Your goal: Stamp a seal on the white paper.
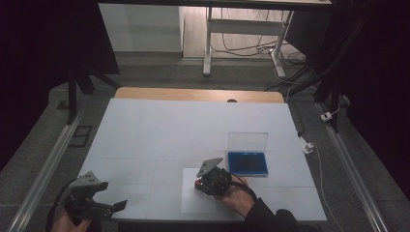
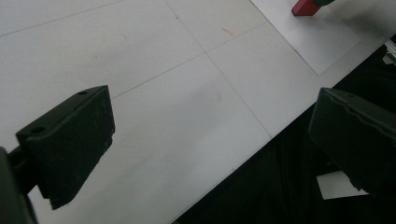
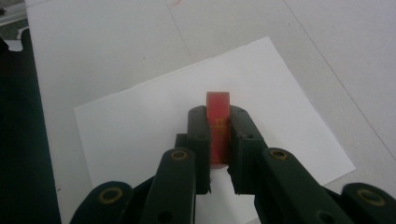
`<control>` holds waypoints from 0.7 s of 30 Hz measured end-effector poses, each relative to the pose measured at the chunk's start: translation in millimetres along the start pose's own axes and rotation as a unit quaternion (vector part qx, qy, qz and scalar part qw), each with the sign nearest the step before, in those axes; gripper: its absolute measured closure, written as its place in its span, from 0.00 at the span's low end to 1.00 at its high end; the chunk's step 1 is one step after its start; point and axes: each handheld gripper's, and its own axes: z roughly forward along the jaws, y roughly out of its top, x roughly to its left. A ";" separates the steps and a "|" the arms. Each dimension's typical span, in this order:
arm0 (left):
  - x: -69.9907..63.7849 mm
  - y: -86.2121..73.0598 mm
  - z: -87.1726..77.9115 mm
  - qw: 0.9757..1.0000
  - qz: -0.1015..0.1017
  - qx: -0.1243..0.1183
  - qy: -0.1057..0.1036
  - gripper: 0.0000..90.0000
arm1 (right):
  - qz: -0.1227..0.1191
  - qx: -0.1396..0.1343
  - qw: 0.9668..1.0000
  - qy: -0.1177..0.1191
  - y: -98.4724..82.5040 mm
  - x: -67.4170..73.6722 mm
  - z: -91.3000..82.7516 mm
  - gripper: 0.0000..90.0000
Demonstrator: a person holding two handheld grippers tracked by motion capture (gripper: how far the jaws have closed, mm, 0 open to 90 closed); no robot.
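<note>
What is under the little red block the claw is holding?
A white sheet of paper lies under the red block, which the right gripper clamps over it. The block and jaws hide the spot right beneath, so I cannot tell if it touches the paper.

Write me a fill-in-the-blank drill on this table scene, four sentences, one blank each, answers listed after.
1. The right tool is shut on a small block whose colour is ____.
2. That block sits above a white sheet of ____.
3. The left tool, near the table's front edge, has its jaws ____.
4. The blue case beside the right tool has its clear lid standing ____.

Missing words: red; paper; open; open
</note>
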 end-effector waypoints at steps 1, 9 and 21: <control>0.2 -0.1 -0.1 1.000 -0.001 -0.001 0.000 0.01 | 0.006 -0.002 1.000 0.004 -0.5 -0.5 -0.3 0.90; 1.0 -0.8 -1.1 1.000 -0.002 -0.004 -0.003 0.01 | 0.033 -0.019 0.999 0.011 -3.6 -6.1 -1.8 0.89; 0.9 -1.0 -1.2 1.000 -0.002 -0.005 -0.005 0.01 | 0.052 -0.056 0.997 0.020 -2.2 -10.0 -17.0 0.89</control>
